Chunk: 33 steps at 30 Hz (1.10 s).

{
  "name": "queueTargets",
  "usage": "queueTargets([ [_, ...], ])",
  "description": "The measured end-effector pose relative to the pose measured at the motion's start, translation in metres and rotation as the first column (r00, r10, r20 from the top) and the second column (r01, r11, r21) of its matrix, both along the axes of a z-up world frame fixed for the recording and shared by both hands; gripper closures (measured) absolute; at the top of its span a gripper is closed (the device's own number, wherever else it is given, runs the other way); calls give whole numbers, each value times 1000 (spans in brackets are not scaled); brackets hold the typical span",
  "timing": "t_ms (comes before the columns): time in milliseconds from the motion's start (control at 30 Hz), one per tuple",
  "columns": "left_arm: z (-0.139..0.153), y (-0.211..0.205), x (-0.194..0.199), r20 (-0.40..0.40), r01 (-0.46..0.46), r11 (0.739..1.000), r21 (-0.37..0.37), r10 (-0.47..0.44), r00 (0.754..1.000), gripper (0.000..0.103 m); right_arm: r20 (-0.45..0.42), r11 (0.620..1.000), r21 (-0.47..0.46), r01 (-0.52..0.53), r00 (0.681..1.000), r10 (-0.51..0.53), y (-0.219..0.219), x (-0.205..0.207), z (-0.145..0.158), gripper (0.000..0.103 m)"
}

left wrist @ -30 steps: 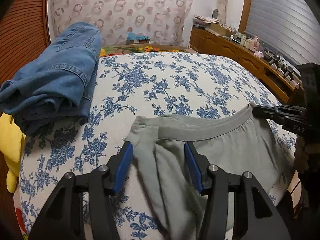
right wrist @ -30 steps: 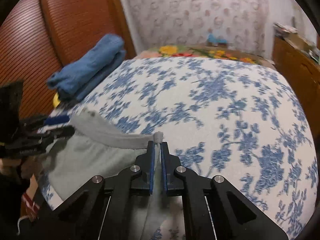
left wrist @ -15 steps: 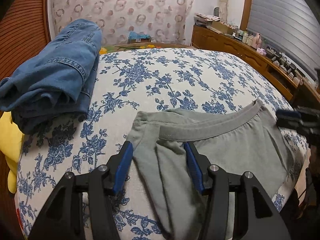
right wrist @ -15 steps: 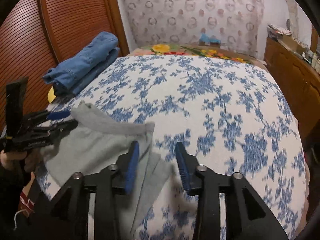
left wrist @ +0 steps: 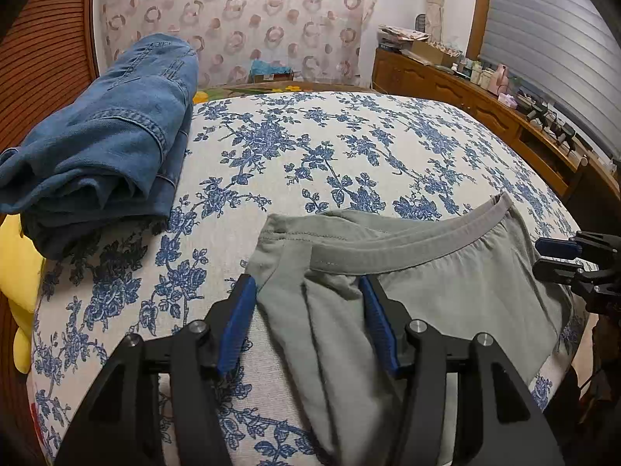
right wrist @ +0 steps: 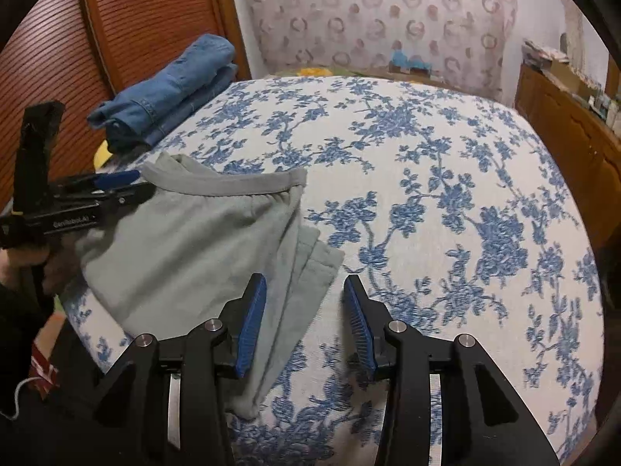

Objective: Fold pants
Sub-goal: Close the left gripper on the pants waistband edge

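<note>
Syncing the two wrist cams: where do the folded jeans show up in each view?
Left wrist view: folded jeans fill the upper left, on the bed's left edge beside the wooden headboard.
Right wrist view: folded jeans sit smaller, upper left, on the same bed edge.
Shared landmark: the grey pants' waistband, nearer the camera than the jeans in both.

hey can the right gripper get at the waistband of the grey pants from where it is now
Probably yes. The right gripper is open, holds nothing, and sits over the folded edge of the grey pants. The waistband lies flat just ahead on the bedspread, with nothing in between.
</note>
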<state>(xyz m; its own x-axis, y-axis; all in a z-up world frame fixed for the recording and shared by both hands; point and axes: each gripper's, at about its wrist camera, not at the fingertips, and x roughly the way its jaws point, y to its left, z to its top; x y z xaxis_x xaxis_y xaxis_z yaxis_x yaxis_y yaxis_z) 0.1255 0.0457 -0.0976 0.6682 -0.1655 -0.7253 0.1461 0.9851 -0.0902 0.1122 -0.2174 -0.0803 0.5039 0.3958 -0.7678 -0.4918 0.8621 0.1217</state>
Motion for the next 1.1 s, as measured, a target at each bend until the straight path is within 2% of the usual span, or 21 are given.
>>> queueTargets([
  [267,0,0,0,1,0,1000,0,0,1000,47,-13,1000,13,5,1000,-4,5,7,1,61],
  [433,0,0,0,1,0,1000,-2,0,1000,47,-1,1000,0,13,1000,-13,14,13,-1,57],
  [633,0,0,0,1,1,1000,0,-1,1000,47,86,999,-31,20,996,-17,22,3,-6,51],
  [1100,8,5,-1,-19,21,999,-25,-21,1000,47,85,999,-23,23,996,-21,20,2,-6,50],
])
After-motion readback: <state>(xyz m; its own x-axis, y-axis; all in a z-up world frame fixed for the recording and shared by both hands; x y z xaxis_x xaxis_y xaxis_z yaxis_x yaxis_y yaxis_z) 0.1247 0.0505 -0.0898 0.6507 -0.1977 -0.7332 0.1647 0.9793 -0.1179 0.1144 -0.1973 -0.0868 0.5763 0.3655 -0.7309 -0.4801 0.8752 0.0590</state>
